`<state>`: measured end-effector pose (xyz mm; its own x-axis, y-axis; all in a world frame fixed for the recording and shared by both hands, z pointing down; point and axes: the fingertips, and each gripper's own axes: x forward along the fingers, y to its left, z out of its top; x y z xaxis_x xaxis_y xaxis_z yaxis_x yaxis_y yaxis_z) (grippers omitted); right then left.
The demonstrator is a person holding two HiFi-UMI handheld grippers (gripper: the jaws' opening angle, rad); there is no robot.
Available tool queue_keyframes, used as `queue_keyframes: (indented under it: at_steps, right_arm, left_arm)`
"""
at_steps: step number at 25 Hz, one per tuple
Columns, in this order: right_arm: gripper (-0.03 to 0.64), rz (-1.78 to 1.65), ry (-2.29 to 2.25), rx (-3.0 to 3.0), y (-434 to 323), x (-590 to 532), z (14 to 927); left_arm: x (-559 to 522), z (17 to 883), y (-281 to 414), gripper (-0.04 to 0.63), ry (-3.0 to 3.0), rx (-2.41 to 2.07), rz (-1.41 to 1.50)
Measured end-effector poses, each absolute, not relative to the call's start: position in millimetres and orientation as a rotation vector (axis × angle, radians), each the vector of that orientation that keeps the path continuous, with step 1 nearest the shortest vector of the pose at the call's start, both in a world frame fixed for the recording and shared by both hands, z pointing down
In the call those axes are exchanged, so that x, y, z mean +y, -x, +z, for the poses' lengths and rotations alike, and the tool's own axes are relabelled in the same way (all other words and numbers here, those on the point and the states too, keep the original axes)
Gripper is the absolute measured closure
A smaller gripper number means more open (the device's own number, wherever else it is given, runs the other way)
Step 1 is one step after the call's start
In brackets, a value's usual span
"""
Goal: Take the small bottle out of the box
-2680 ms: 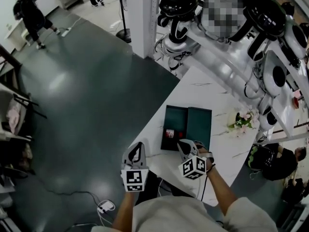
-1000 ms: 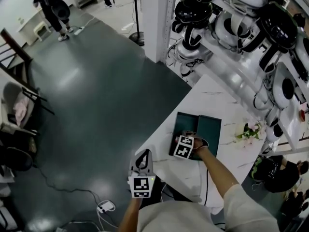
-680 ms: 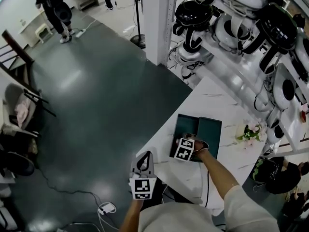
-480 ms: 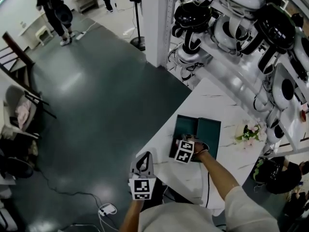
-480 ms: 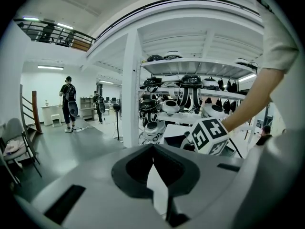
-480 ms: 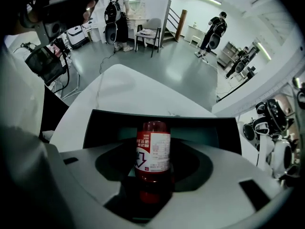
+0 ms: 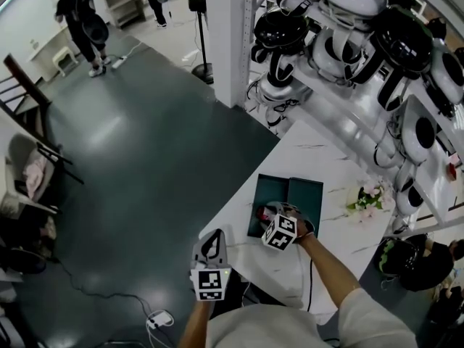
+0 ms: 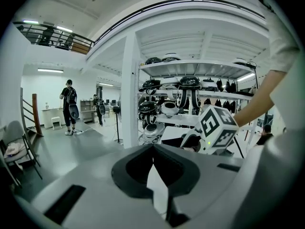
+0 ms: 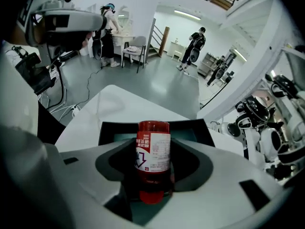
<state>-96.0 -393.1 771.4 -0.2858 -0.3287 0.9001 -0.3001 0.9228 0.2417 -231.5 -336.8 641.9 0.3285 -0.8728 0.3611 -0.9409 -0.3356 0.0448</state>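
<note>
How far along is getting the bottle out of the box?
Done: the right gripper has just been closing its jaws and grips the bottle. In hand: the bottle hangs over the open box. Left: probably carry it clear and set it on the table.

1. The small bottle (image 9: 153,159) is red and see-through, with a white label printed in red and dark. It sits gripped between the jaws of the right gripper (image 7: 271,214), its long axis running along them.
2. In the head view it shows as a red spot over the left half of the box (image 7: 307,195).
3. The box is dark green and lies open on the white table (image 7: 330,167), its two halves flat side by side.
</note>
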Motion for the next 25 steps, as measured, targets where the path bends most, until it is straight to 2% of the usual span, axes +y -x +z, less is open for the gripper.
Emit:
queue_keyframes:
  at_steps: [19, 25]
  right_arm:
    - [0.380, 0.385, -1.020, -2.354, 60, -370, 664]
    - [0.380, 0.418, -1.132, -2.435, 41, -346, 632]
  left_arm:
    - [-298, 613, 203, 0.577, -2.339, -1.737, 0.396]
    - [-281, 602, 201, 0.577, -2.321, -1.780, 0.387]
